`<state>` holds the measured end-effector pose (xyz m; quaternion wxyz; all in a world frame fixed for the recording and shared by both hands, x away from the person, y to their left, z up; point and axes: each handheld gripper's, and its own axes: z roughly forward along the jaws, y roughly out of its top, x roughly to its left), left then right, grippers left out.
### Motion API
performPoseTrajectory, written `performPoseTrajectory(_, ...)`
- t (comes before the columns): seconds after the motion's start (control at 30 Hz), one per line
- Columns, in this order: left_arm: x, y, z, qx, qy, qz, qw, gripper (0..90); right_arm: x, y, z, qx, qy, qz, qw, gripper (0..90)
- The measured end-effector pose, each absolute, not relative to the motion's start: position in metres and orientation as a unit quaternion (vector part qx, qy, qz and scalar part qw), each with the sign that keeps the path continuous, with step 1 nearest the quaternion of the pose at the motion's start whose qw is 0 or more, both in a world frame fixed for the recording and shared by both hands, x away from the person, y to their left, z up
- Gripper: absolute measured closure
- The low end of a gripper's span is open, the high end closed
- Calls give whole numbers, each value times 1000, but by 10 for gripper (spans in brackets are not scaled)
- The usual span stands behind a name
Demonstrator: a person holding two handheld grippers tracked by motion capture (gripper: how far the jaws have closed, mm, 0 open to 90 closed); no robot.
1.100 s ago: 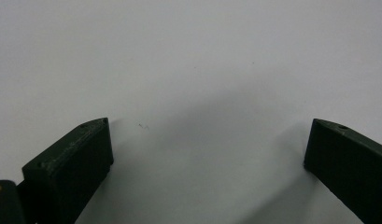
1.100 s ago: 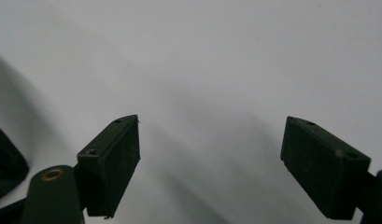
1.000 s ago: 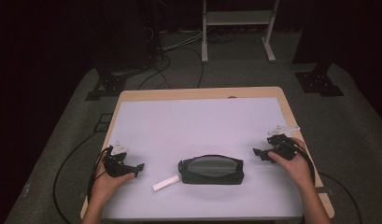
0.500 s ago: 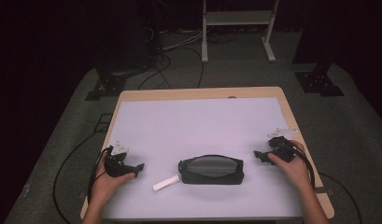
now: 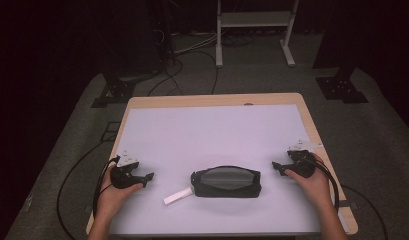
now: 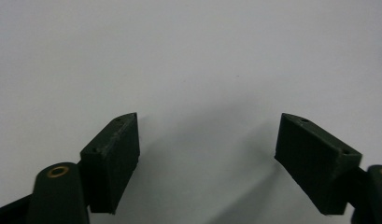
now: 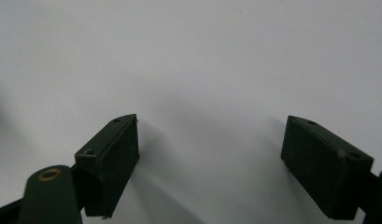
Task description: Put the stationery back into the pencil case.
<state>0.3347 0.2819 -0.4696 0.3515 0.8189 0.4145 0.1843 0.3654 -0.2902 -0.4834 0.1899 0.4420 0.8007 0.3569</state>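
Observation:
A dark grey zip pouch (image 5: 225, 183) lies near the table's front middle, with a small white stick (image 5: 177, 196) just left of it. My left gripper (image 5: 148, 178) rests on the white tabletop left of the stick and points right toward it. In the left gripper view its jaws (image 6: 207, 119) have just been closing but still stand apart, with only bare tabletop between them. My right gripper (image 5: 276, 166) sits to the right of the pouch and points left at it. Its jaws (image 7: 209, 119) stand open over bare tabletop.
The table (image 5: 212, 101) has a wooden rim around a white top. Black cables (image 5: 79, 172) trail off both grippers onto the grey carpet. A white metal stand (image 5: 252, 20) and dark stand bases (image 5: 342, 87) sit on the floor beyond the far edge.

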Motion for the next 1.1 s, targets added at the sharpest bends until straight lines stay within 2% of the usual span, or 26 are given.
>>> performPoseTrajectory(0.4,329,269,-450,834,394,149,356,364,366,-290,-483,443,801,357,188,178)
performPoseTrajectory(0.83,319,249,-435,856,367,126,340,459,366,-290,-483,444,800,358,187,177)
performPoseTrajectory(1.1,313,236,-426,869,349,109,334,483,366,-290,-483,444,800,358,187,177)
